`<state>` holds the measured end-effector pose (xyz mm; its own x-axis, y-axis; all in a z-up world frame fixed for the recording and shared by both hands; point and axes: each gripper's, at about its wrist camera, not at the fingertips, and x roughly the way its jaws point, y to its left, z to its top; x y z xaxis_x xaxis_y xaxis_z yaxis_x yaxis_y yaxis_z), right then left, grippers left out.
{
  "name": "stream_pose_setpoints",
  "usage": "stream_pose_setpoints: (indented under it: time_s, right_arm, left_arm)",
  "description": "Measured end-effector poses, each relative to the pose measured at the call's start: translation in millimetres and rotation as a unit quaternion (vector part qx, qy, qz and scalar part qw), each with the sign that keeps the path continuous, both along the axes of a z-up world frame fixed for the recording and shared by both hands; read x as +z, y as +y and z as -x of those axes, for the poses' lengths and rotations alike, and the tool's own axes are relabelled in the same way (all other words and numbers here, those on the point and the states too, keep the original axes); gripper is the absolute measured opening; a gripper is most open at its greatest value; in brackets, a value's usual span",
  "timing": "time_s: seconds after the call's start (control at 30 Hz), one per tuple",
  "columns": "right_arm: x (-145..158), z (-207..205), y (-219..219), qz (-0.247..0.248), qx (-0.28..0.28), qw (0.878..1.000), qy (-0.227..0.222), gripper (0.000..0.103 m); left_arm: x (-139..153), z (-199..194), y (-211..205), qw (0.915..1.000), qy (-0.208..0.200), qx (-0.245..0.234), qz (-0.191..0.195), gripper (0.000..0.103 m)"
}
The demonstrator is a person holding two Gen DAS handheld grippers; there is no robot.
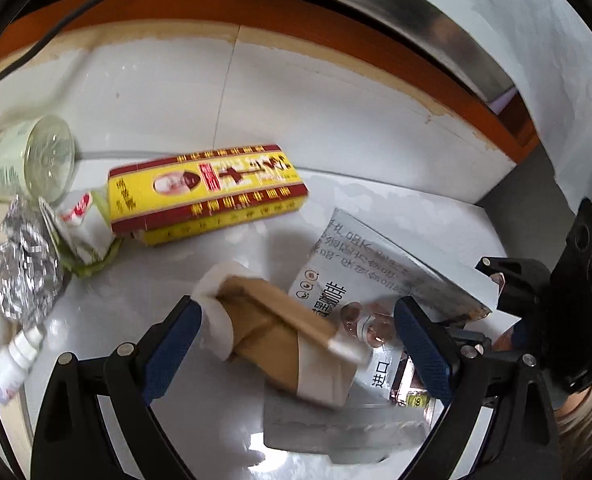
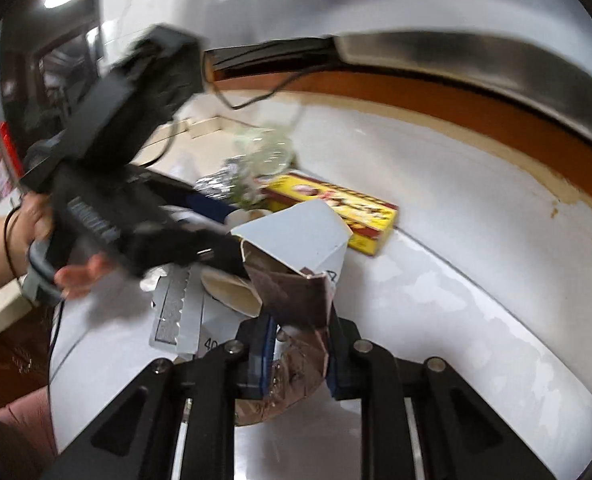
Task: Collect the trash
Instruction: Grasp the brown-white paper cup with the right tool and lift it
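Observation:
In the left wrist view my left gripper [image 1: 298,334] is open around a crumpled brown and white paper cup [image 1: 279,340] that lies between its blue pads, above a white printed pouch [image 1: 376,300]. The pouch mouth is held up by my right gripper, seen at the right edge [image 1: 508,292]. In the right wrist view my right gripper [image 2: 302,356] is shut on the pouch [image 2: 296,240], gripping its foil-lined edge. The left gripper [image 2: 215,232] reaches to the pouch mouth with the cup [image 2: 231,292] partly hidden behind it.
A yellow and red box [image 1: 207,192] lies on the white table [image 1: 336,120]. At the left are a clear plastic cup [image 1: 35,160], crumpled foil [image 1: 27,272], a white wrapper [image 1: 83,228] and a small white bottle [image 1: 15,356]. An orange table edge [image 1: 376,52] runs behind.

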<state>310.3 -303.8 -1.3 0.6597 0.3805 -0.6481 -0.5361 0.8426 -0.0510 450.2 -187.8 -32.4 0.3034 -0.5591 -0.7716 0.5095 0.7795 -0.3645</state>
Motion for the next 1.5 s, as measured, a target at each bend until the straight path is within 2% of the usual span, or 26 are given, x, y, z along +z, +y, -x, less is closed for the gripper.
stream_pose_setpoints:
  time_s: [0.17, 0.37, 0.5, 0.7, 1.17, 1.23, 1.3, 1.33, 1.4, 1.5]
  right_arm:
    - [10, 25, 1, -0.028, 0.005, 1.0, 0.002, 0.019]
    - [17, 54, 9, -0.036, 0.001, 0.999, -0.009, 0.019]
    - [17, 67, 10, -0.025, -0.006, 1.0, -0.007, 0.019]
    - [12, 79, 4, -0.019, -0.02, 1.0, 0.003, 0.019]
    - [0, 77, 0, -0.036, -0.041, 0.998, 0.023, 0.019]
    - [-2, 76, 0, -0.039, -0.043, 0.998, 0.027, 0.019]
    - [-3, 76, -1, -0.044, -0.045, 0.998, 0.031, 0.019]
    - [-4, 76, -2, -0.046, -0.046, 0.997, 0.032, 0.019]
    - [-4, 76, -2, -0.049, -0.049, 0.997, 0.034, 0.019]
    - [-6, 79, -3, -0.058, -0.054, 0.996, 0.038, 0.019]
  left_arm:
    - [-4, 22, 18, 0.9999, 0.006, -0.014, -0.006, 0.096]
    - [-12, 44, 36, 0.9996, 0.014, 0.007, -0.026, 0.096]
    - [-20, 42, 47, 0.9989, 0.038, 0.023, -0.014, 0.095]
    - [-20, 40, 52, 0.9985, 0.038, 0.038, -0.008, 0.095]
    - [-19, 27, 40, 0.997, 0.029, 0.06, -0.04, 0.093]
    - [-18, 29, 40, 0.9956, 0.019, 0.075, -0.053, 0.081]
    - [-18, 30, 40, 0.9951, 0.014, 0.076, -0.061, 0.062]
    - [-17, 31, 42, 0.9953, 0.015, 0.074, -0.061, 0.058]
    - [-17, 33, 50, 0.996, 0.029, 0.075, -0.041, 0.046]
    - [-12, 39, 67, 0.9953, 0.031, 0.091, -0.004, 0.033]
